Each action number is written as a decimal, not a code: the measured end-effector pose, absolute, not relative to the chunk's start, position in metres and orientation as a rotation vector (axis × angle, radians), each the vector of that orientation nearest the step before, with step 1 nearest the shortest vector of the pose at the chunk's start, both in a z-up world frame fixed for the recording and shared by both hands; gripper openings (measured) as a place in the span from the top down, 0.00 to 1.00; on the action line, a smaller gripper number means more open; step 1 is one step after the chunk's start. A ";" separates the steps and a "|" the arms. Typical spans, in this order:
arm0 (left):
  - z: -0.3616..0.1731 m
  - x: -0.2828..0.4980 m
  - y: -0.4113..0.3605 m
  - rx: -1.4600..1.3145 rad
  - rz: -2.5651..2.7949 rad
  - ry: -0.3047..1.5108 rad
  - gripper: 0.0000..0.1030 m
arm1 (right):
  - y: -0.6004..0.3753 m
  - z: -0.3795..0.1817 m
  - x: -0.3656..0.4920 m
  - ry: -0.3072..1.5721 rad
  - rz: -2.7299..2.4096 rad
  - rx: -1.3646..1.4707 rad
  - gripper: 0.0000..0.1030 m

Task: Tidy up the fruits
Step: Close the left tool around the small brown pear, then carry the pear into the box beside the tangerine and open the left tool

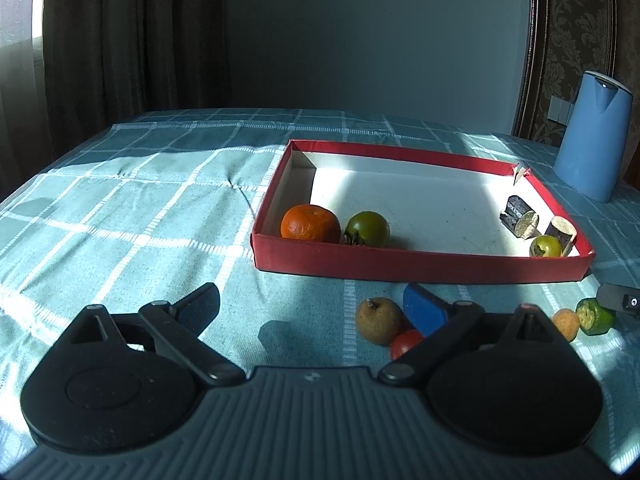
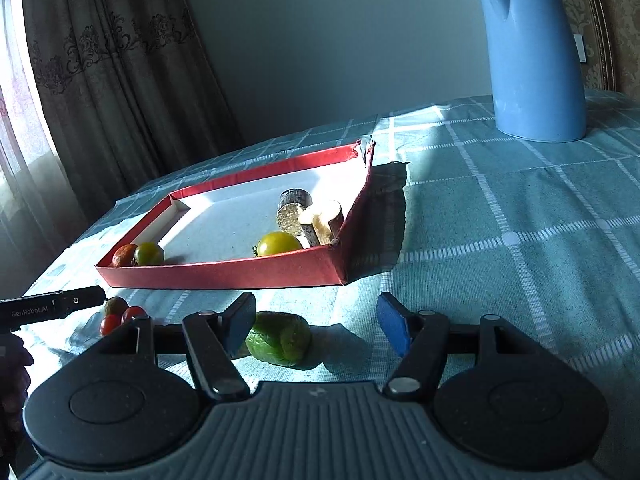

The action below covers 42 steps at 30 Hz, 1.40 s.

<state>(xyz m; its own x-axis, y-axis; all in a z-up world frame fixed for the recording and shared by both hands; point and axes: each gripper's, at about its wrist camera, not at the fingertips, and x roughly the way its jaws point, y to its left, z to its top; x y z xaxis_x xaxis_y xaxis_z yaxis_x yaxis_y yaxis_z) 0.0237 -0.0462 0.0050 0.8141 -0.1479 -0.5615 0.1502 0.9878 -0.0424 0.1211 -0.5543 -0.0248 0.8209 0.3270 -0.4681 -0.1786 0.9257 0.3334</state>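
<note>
A red box with a white floor holds an orange, a green tomato, a smaller yellow-green tomato and two cut dark stalk pieces. In front of it on the cloth lie a brown pear, a red tomato, a small orange fruit and a green fruit. My left gripper is open and empty, left of the pear. My right gripper is open around a green fruit, which lies near its left finger. The box is just beyond it.
A tall blue jug stands at the back right on the teal checked tablecloth. Two red tomatoes and a brown fruit lie by the left gripper's body. Curtains hang behind.
</note>
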 end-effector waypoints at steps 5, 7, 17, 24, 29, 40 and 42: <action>0.000 0.027 -0.064 0.026 -0.165 0.632 0.10 | -0.558 -0.026 0.122 0.551 0.279 0.303 0.34; -0.002 0.029 -0.069 0.034 -0.169 0.647 0.14 | -0.558 -0.027 0.122 0.551 0.277 0.306 0.32; -0.010 0.034 -0.073 0.018 -0.185 0.641 0.42 | -0.555 -0.026 0.123 0.564 0.236 0.286 0.18; -0.009 0.030 -0.073 0.011 -0.205 0.621 0.58 | -0.557 -0.023 0.115 0.538 0.219 0.290 0.18; -0.008 0.026 -0.072 0.005 -0.227 0.612 0.67 | -0.552 -0.021 0.098 0.523 0.253 0.290 0.17; -0.005 0.019 -0.068 -0.007 -0.228 0.589 0.75 | -0.520 -0.017 0.067 0.519 0.346 0.206 0.17; -0.004 0.018 -0.068 -0.005 -0.218 0.583 0.75 | -0.515 -0.017 0.066 0.524 0.357 0.196 0.17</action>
<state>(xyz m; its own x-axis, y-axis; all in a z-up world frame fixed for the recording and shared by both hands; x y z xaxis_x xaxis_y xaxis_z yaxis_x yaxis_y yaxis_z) 0.0175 -0.0675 -0.0043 0.8127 -0.2056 -0.5453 0.2027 0.9770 -0.0664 0.0658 -0.5147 -0.0175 0.8061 0.3808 -0.4530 -0.2816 0.9201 0.2723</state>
